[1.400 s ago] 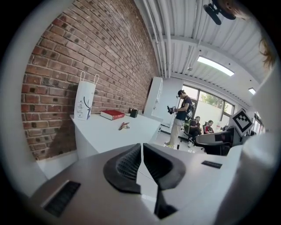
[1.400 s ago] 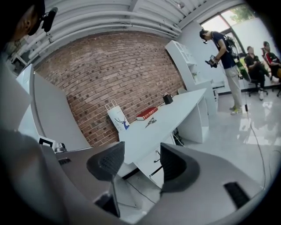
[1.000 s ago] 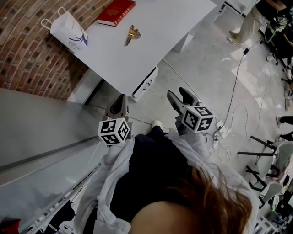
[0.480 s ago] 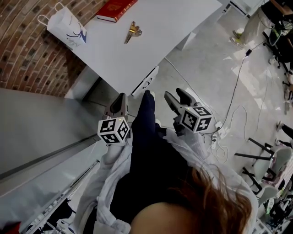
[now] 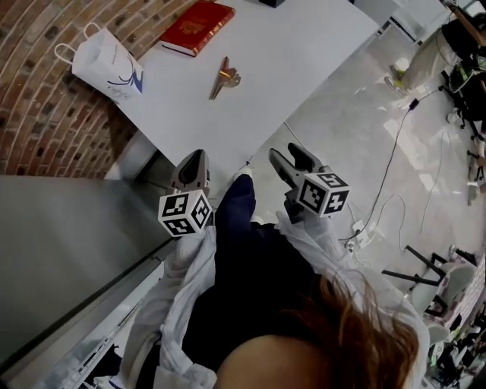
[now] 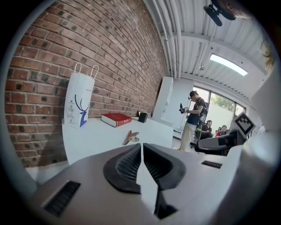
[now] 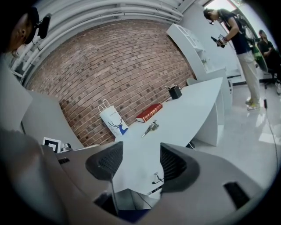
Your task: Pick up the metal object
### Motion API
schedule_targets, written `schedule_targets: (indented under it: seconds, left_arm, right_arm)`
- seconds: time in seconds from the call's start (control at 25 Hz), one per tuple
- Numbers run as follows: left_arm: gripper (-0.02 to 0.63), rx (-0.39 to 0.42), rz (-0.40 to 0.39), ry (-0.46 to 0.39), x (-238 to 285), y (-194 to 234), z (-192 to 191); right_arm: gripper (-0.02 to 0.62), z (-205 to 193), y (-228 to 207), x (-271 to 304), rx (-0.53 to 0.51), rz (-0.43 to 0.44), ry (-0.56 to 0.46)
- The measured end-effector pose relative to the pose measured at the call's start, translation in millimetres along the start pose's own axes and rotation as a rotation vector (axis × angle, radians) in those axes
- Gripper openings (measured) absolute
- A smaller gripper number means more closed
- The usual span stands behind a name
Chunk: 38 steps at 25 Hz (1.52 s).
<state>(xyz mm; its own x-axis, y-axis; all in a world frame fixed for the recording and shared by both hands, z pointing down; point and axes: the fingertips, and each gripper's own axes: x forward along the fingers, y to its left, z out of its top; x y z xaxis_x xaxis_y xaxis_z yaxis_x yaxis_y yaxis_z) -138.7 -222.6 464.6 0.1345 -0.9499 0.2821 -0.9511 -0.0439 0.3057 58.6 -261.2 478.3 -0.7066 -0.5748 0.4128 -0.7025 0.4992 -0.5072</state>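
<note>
The metal object (image 5: 222, 78), a brass and silver clip-like piece, lies on the white table (image 5: 288, 68) well ahead of both grippers. It also shows in the left gripper view (image 6: 130, 137) and the right gripper view (image 7: 151, 128). My left gripper (image 5: 193, 158) hangs at the table's near edge with its jaws closed together and nothing between them (image 6: 142, 151). To its right, my right gripper (image 5: 288, 156) is held over the floor just off the table's near corner, jaws apart and empty (image 7: 140, 160).
A red book (image 5: 199, 17) and a white paper bag (image 5: 102, 57) sit on the table by the brick wall (image 5: 45, 99). A black holder (image 7: 175, 92) stands at the far end. Cables (image 5: 387, 175) trail on the floor to the right, where a person (image 7: 239, 48) stands.
The wearer has stepped forward: the table and the metal object lie nearer in the head view, and both grippers have come up to the table's near edge.
</note>
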Motion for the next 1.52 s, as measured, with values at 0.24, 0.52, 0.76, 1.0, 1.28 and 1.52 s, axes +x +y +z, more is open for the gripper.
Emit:
schedule_targets:
  seconds: [0.24, 0.52, 0.76, 1.0, 1.28, 1.52]
  left_arm:
    - [0.029, -0.025, 0.009, -0.01, 53, 18, 25]
    - [0.029, -0.017, 0.02, -0.009, 98, 42, 48]
    - [0.029, -0.017, 0.029, 0.009, 128, 58, 51]
    - [0.029, -0.014, 0.045, 0.015, 150, 72, 51]
    - [0.029, -0.021, 0.088, 0.018, 164, 99, 47]
    - [0.029, -0.041, 0.132, 0.012, 173, 124, 45]
  right_arm:
    - [0.278, 39, -13, 51, -0.003, 0.02, 0.041]
    - [0.278, 74, -20, 102, 0.045, 0.048, 0.067]
    - [0.276, 85, -31, 139, 0.119, 0.074, 0.108]
    - [0.275, 97, -42, 176, 0.246, 0.102, 0.116]
    - [0.275, 98, -54, 224, 0.562, 0.155, 0.137]
    - [0.275, 91, -63, 259, 0.67, 0.167, 0.19]
